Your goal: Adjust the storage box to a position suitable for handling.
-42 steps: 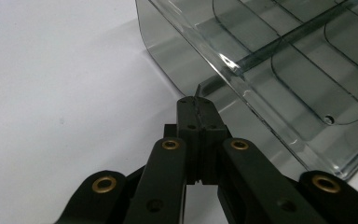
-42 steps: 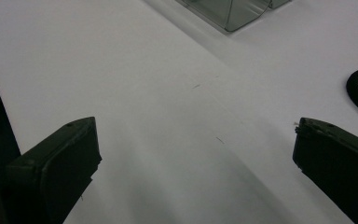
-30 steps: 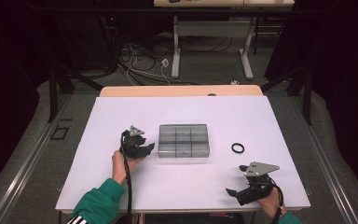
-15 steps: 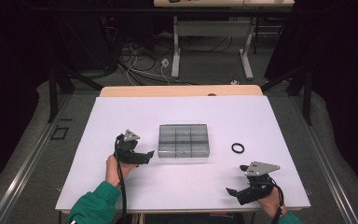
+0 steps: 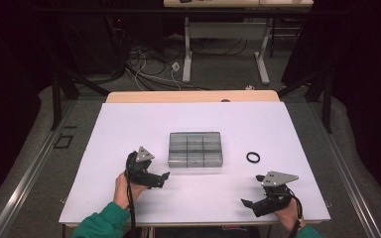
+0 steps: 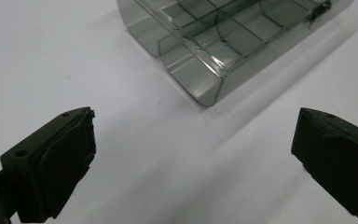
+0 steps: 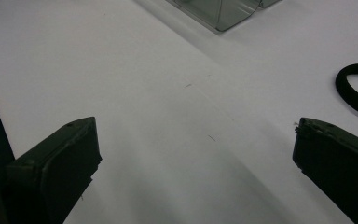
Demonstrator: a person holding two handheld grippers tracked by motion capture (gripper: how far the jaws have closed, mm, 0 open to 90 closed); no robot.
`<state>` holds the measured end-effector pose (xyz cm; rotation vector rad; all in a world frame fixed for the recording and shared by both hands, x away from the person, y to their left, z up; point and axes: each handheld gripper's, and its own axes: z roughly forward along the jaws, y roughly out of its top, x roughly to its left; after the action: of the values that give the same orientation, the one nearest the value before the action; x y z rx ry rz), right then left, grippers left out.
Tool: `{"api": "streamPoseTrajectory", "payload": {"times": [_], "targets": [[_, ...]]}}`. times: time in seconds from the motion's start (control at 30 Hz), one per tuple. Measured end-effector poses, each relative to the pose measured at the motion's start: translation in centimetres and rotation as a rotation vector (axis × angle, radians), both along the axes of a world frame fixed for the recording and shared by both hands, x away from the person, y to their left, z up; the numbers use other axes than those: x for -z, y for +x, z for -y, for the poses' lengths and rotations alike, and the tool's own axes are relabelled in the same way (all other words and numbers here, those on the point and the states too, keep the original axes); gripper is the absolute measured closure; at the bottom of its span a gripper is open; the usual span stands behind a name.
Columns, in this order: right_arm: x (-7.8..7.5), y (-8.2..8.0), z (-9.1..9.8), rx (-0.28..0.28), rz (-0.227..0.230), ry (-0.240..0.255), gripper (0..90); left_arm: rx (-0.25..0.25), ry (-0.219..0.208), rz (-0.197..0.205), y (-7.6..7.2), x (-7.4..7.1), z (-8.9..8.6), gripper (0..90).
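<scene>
smooth white table (image 5: 129, 124); clear ribbed plastic box (image 5: 195, 149); both grippers' jaws gape wide, empty.

White table (image 5: 129, 129) in front of you, clear compartment box (image 5: 195, 149) lying near its middle, black ring (image 5: 253, 157) lying apart, to the box's right

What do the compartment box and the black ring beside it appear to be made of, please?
The compartment box looks like smoke-tinted clear plastic with a glossy finish: the white table shows through its walls and dividers, and its edges catch highlights. The black ring looks matte and light-absorbing with no shine, so rubber or elastic fabric seems likely; the pictures leave open which.
</scene>
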<state>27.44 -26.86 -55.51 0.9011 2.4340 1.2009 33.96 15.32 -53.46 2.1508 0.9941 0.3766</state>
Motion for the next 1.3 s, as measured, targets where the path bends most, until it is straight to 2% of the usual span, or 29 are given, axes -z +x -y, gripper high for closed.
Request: {"api": "streamPoseTrajectory", "payload": {"times": [0.33, 0.67, 0.93, 1.03, 1.23, 1.3], "targets": [[0.0, 0.0, 0.0, 0.004, -0.011, -0.007, 0.1, 0.06, 0.0, 0.002, -1.2, 0.3, 1.0, 0.0], [0.0, 0.0, 0.1, 0.009, 0.0, -0.003, 0.2, 0.102, -0.011, -0.001, -2.0, 0.5, 1.8, 0.0], [0.0, 0.0, 0.0, 0.014, -0.011, -0.003, 0.2, 0.118, -0.003, -0.007, -2.1, 0.6, 2.4, 0.0], [0.0, 0.1, 0.0, 0.004, -0.001, -0.008, 0.3, 0.118, -0.014, -0.009, -2.2, 0.6, 2.6, 0.1], [0.0, 0.1, 0.0, 0.004, -0.003, -0.006, 0.3, 0.13, -0.011, -0.014, -2.2, 0.7, 2.8, 0.1], [0.0, 0.0, 0.0, 0.008, -0.002, -0.008, 0.3, 0.129, -0.011, -0.026, -2.2, 0.8, 2.9, 0.1]]}}
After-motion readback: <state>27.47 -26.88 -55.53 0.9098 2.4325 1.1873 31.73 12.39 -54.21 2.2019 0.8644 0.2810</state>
